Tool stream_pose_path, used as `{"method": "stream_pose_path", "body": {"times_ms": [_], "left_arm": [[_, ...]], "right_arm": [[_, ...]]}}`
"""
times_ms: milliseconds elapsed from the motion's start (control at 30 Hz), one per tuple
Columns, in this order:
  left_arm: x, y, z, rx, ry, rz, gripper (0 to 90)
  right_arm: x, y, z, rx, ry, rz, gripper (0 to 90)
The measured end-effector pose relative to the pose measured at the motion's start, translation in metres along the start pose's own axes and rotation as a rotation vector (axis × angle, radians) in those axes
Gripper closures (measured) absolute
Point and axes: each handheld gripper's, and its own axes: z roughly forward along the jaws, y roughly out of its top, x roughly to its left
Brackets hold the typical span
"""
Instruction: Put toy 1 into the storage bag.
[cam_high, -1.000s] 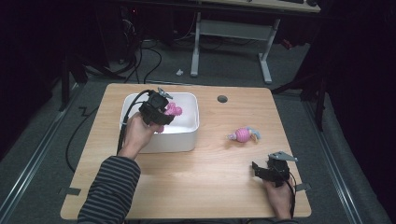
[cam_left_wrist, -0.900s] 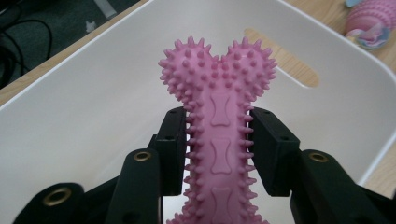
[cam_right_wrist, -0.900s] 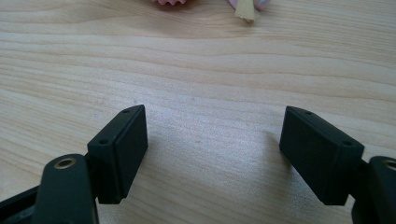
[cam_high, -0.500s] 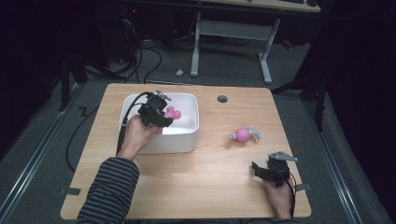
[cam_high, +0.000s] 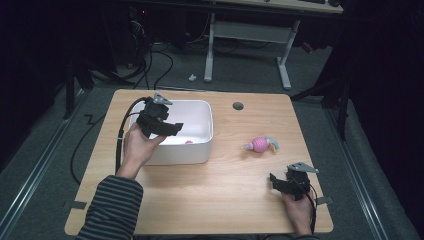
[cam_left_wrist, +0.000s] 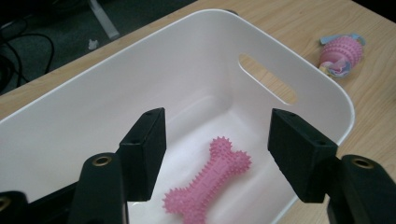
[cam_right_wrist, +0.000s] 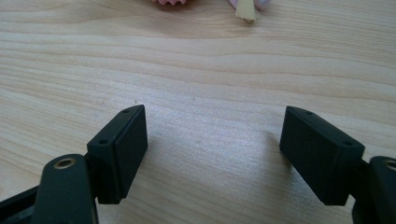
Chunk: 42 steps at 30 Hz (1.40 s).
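A light wooden table (cam_high: 215, 200) carried 2 things: a white tub (cam_high: 200, 150) at far left and a pink ball toy (cam_high: 260, 144) to its right. A round hole (cam_high: 238, 106) sat near the far edge.

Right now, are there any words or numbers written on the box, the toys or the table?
None to read: the white bin, the pink bone toy lying in it, the pink ball toy and the wooden table are all bare of letters, numbers or signs.
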Motion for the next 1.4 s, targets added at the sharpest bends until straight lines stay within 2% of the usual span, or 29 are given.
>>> {"method": "stream_pose_path", "body": {"times_ms": [167, 700, 1000, 1233, 1400], "left_arm": [[-0.003, -0.007, -0.013, -0.045, -0.01, -0.007, 36.7], [-0.01, -0.04, -0.042, -0.108, 0.004, -0.025, 35.7], [-0.007, -0.059, -0.052, -0.138, -0.001, -0.069, 34.6], [-0.005, -0.078, -0.061, -0.182, -0.002, -0.102, 33.8], [0.0, -0.092, -0.066, -0.209, 0.0, -0.143, 33.8]], "right_arm": [[0.0, 0.0, 0.0, 0.0, 0.0, 0.0, 23.5], [0.0, 0.0, 0.0, 0.0, -0.001, 0.001, 23.5], [0.0, 0.0, 0.0, 0.0, -0.001, 0.001, 23.5], [0.0, 0.0, 0.0, 0.0, -0.001, 0.001, 23.5], [0.0, 0.0, 0.0, 0.0, -0.001, 0.001, 23.5]]}}
